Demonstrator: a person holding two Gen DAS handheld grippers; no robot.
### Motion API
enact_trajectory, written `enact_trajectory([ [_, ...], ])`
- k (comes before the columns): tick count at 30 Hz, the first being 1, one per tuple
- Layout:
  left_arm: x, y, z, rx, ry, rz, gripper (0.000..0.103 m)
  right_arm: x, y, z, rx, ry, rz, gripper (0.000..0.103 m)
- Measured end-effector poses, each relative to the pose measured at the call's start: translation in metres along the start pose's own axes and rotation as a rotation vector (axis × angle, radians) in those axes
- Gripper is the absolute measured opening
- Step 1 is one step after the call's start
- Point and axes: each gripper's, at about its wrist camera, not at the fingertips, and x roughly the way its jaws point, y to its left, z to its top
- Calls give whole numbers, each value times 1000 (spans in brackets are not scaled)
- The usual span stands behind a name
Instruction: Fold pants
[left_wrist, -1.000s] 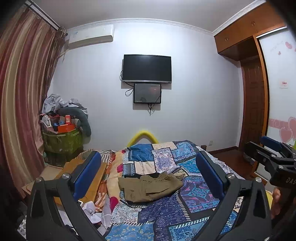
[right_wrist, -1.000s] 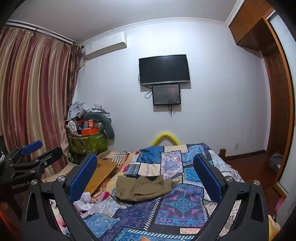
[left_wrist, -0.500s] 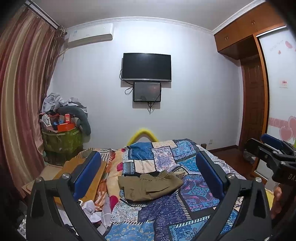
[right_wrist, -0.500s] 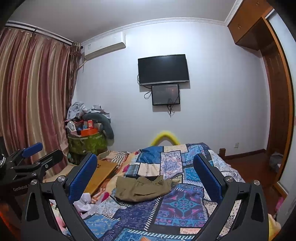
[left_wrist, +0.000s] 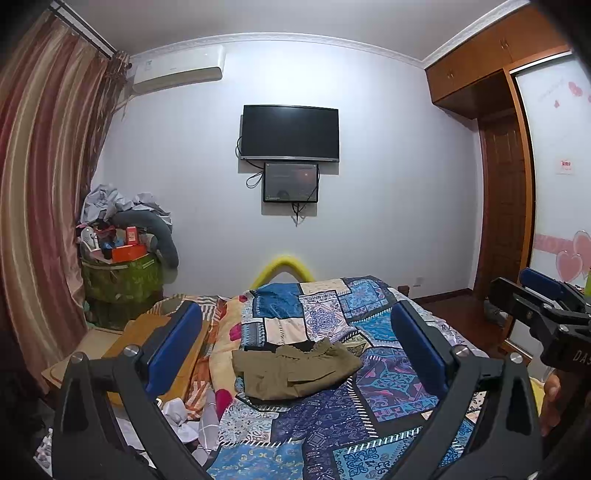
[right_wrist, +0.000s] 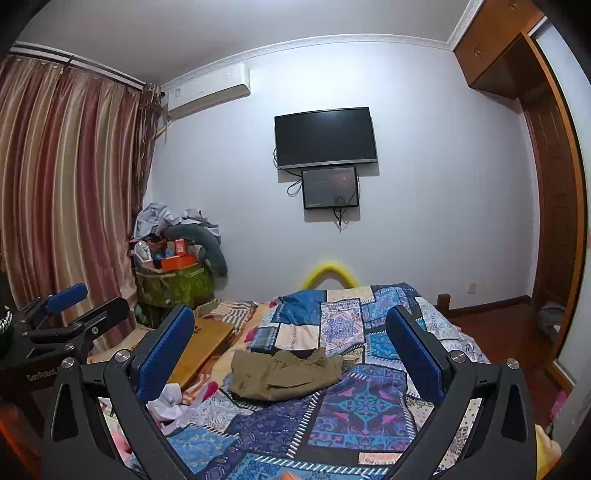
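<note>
Left gripper (left_wrist: 295, 350) held level above the near end of the bed, its 2 black fingers with flat blue pads (left_wrist: 173, 347) spread wide, nothing between them. Right gripper (right_wrist: 291, 350) at a similar height, just beside it, jaws likewise spread wide and empty; each gripper shows at the edge of the other's view. Part of a hand (left_wrist: 552, 402) grips the right gripper's handle at the right edge of the left wrist view. Crumpled olive-green cloth pants (left_wrist: 295, 371) lie in a rumpled heap mid-bed, well ahead of both grippers, touching neither, waistband bunched toward the far side. They rest on a blue patchwork quilt (left_wrist: 332, 417) with geometric printed panels, soft and slightly wrinkled. A flat light-brown wooden board (right_wrist: 201, 349) sits along the left side of the bed. A black rectangular wall-mounted television (left_wrist: 290, 133) hangs on the pale wall, and striped red-brown curtains (left_wrist: 40, 184) fall in vertical folds at left.
</note>
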Motion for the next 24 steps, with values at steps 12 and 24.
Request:
enact_trajectory([
  [12,-1,-4,3,3,4,-31,103,-2,-2,-2,11,-6,-7,103],
  [24,3,-2,5,-12,31,-45,103,1,-2,-2,8,3,-8,103],
])
